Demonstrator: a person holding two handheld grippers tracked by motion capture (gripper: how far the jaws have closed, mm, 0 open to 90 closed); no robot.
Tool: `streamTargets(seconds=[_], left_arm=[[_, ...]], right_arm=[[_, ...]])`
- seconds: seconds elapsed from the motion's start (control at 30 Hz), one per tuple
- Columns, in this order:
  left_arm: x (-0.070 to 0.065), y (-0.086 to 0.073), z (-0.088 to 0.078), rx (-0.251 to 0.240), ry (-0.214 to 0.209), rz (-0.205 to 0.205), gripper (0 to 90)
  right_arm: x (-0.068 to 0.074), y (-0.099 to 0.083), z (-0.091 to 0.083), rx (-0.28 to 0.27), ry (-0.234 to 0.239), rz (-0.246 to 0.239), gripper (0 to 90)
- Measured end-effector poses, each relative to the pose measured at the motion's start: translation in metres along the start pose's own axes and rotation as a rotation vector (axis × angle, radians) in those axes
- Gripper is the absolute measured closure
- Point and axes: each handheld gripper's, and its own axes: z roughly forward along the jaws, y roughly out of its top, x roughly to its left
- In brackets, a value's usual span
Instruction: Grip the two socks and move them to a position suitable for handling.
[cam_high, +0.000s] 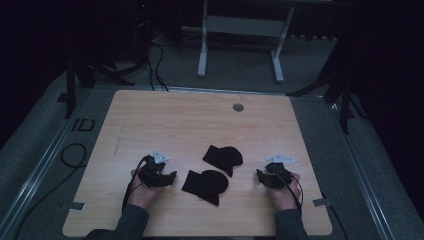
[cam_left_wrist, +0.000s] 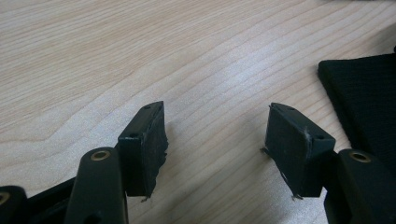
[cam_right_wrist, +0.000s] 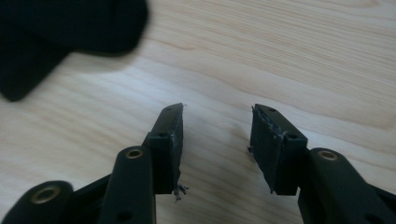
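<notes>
Two black folded cloth pieces lie on the wooden table (cam_high: 200, 120): one (cam_high: 223, 158) toward the middle, the other (cam_high: 205, 185) nearer the front edge. My left gripper (cam_high: 171, 176) rests low on the table just left of the nearer cloth, jaws open with bare wood between them (cam_left_wrist: 215, 128); that cloth's edge (cam_left_wrist: 364, 98) shows at the right of the left gripper view. My right gripper (cam_high: 259, 174) sits to the right of the cloths, open and holding nothing (cam_right_wrist: 217, 126). A black cloth (cam_right_wrist: 60, 32) is at the upper left of the right gripper view.
A round grey grommet (cam_high: 238, 107) is set in the table near its far edge. Beyond the table stand a white desk frame (cam_high: 240, 30) and dark stands, with cables (cam_high: 155, 65) on the floor. Tape tabs (cam_high: 321, 202) mark the front corners.
</notes>
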Motion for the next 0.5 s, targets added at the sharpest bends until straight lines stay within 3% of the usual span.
streamTargets(seconds=[0.03, 0.3, 0.5], left_arm=[[0.000, 0.000, 0.000, 0.000, 0.000, 0.000, 39.0], [-0.001, 0.000, 0.000, 0.000, 0.007, -0.007, 38.7], [-0.003, 0.001, 0.001, 0.004, 0.005, -0.005, 36.1]], right_arm=[[0.006, 0.002, -0.002, -0.005, 0.014, -0.027, 56.3], [0.028, 0.009, -0.008, -0.007, 0.060, -0.092, 57.9], [0.049, 0.015, -0.011, -0.031, 0.161, -0.120, 61.8]])
